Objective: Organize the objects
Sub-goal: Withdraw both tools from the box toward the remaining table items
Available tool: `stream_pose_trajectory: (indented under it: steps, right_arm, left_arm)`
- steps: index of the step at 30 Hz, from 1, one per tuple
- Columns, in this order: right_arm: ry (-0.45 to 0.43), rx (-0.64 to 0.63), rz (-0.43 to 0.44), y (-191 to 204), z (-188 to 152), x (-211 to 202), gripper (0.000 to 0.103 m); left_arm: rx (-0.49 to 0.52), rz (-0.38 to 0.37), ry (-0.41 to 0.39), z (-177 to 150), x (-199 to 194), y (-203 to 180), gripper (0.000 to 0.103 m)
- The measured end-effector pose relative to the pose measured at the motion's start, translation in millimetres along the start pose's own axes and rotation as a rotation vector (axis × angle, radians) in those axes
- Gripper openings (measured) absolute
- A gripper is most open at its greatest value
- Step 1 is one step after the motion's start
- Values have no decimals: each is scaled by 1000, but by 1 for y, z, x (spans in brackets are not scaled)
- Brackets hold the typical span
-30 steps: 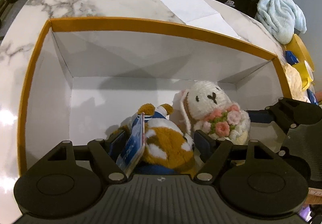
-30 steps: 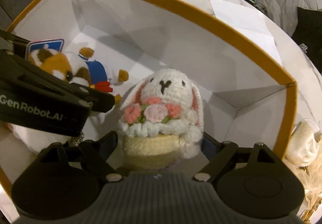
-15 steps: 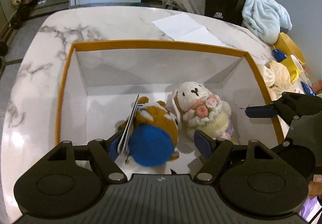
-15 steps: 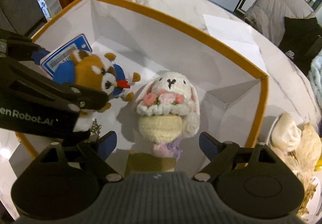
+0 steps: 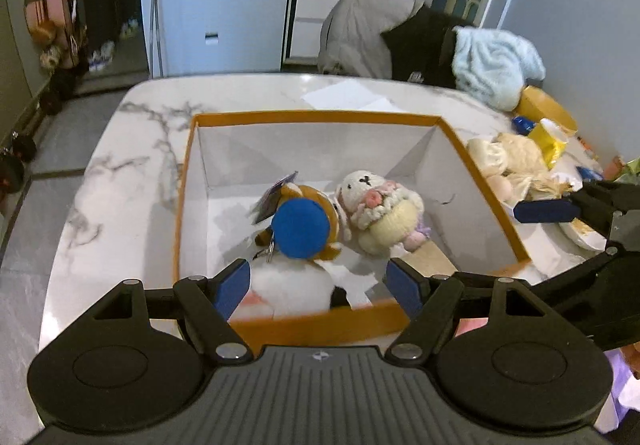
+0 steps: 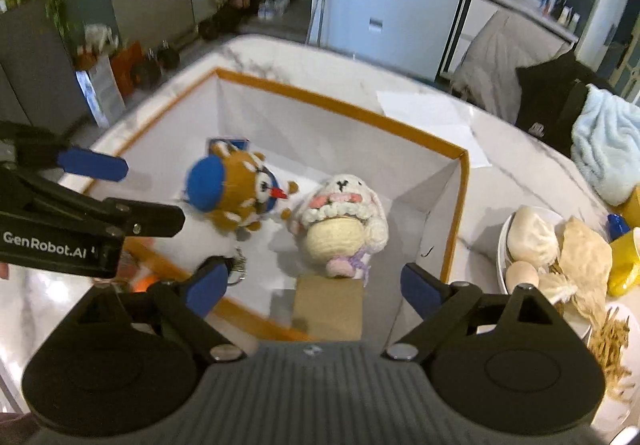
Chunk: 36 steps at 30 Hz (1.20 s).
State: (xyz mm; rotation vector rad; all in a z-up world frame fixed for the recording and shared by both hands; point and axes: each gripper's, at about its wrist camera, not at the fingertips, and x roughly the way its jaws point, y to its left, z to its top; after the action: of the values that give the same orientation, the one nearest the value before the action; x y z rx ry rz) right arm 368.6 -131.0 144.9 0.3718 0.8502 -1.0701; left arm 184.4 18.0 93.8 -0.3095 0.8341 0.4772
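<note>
A white box with an orange rim (image 5: 312, 117) (image 6: 340, 105) stands on the marble table. In it a brown plush with a blue cap (image 5: 300, 229) (image 6: 240, 193) leans beside a white crocheted bunny with pink flowers (image 5: 384, 213) (image 6: 340, 217). A white plush (image 5: 288, 289) lies under the brown one, and a cardboard piece (image 6: 328, 305) lies by the bunny. My left gripper (image 5: 318, 287) hangs above the box's near rim, its jaws opening, gripping nothing. My right gripper (image 6: 314, 287) is also above the box, its jaws opening and empty.
On the table to the right of the box is a plate of cream-coloured items (image 6: 540, 241) with a yellow cup (image 5: 554, 143) beyond it. White paper (image 5: 344, 95) lies behind the box. A light blue towel (image 5: 496, 65) and jackets hang over chairs at the far edge.
Both grippers have drawn back and up out of the box, leaving the brown plush and the bunny inside. The right jaws have widened. The brown plush now shows its blue cap.
</note>
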Motion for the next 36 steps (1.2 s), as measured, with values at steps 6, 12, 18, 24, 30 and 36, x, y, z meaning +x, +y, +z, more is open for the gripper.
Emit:
stream_pose_trajectory:
  steps: [6, 12, 18, 24, 30, 36]
  right_arm:
    - [-89, 62, 30, 11, -52, -27, 95]
    - [-144, 120, -15, 26, -104, -34, 96]
    - [-189, 160, -81, 43, -153, -29, 97]
    - [-175, 175, -87, 48, -179, -12, 97]
    - [-165, 186, -137, 47, -186, 4, 97]
    - [-155, 182, -132, 52, -191, 20, 97]
  left_arm:
    - [-30, 15, -76, -35, -22, 2, 90]
    - [-37, 88, -152, -82, -23, 1, 90]
    - [-46, 97, -155, -126, -2, 10, 91]
    - [-31, 99, -138, -149, 15, 15, 91]
    - [-53, 180, -147, -159, 24, 6, 95]
    - [-35, 221, -144, -165, 32, 1, 98]
